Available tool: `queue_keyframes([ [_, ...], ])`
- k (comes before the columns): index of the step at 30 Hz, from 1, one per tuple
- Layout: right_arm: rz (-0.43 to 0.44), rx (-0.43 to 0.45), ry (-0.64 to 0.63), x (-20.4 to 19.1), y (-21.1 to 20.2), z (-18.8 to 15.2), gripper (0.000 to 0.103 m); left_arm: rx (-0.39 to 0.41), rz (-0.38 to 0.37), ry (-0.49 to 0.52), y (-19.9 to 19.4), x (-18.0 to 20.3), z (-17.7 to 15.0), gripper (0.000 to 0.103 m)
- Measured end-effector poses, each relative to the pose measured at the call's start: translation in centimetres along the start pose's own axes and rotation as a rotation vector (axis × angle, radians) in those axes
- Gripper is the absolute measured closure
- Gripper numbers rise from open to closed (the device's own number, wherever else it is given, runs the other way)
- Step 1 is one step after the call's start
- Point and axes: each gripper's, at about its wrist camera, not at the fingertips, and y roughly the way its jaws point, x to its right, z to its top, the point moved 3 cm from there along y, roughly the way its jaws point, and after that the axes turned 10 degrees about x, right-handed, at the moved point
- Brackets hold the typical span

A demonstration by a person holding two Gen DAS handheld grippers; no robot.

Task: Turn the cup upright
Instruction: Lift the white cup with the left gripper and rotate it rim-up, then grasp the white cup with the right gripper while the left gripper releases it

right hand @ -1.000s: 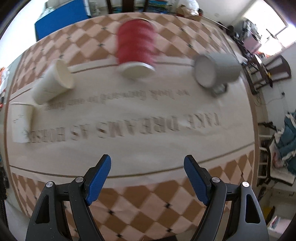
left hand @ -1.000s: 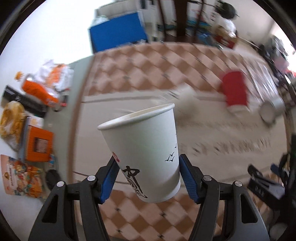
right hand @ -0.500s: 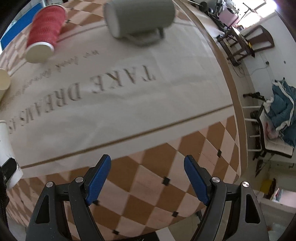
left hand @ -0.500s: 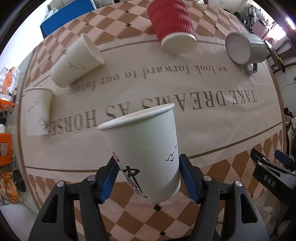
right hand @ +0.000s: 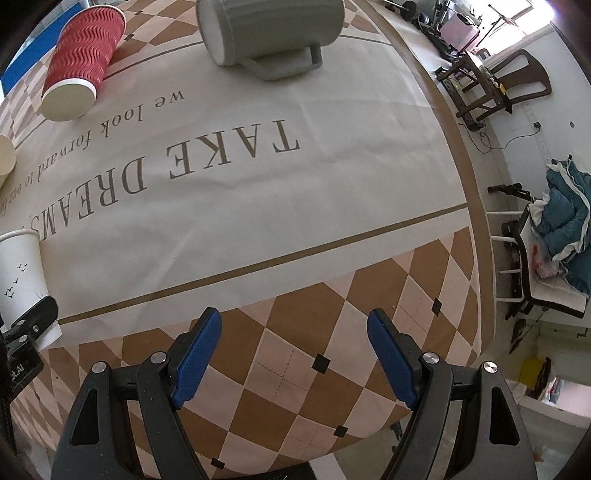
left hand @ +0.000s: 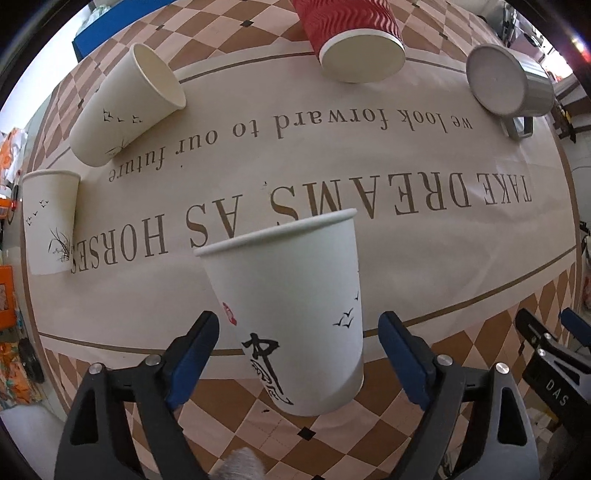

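A white paper cup (left hand: 295, 310) with black calligraphy stands upright on the table near its front edge, between the fingers of my left gripper (left hand: 299, 350). The blue pads stand clear of its sides, so the left gripper is open. The cup also shows at the left edge of the right wrist view (right hand: 20, 273). My right gripper (right hand: 295, 354) is open and empty over the checkered front right part of the table.
A white cup (left hand: 125, 107), a red ribbed cup (left hand: 351, 33) and a grey mug (left hand: 509, 85) lie on their sides at the back. Another white cup (left hand: 50, 221) stands at the left. The table edge (right hand: 476, 206) drops off at right, with chairs beyond.
My left gripper has opened and let go of the white cup, which now stands on the table. My right gripper has swung right toward the table's right edge.
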Motion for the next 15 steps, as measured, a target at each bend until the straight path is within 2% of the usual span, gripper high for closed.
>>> queue_keyframes([
  [9, 0.004, 0.001, -0.001, -0.1, -0.3, 0.4, 0.02, 0.028, -0.013, -0.028, -0.7, -0.7, 0.8, 0.015],
  [15, 0.023, 0.007, 0.008, 0.3, -1.1, 0.8, 0.02, 0.083, -0.038, -0.073, -4.4, -2.3, 0.5, 0.015],
])
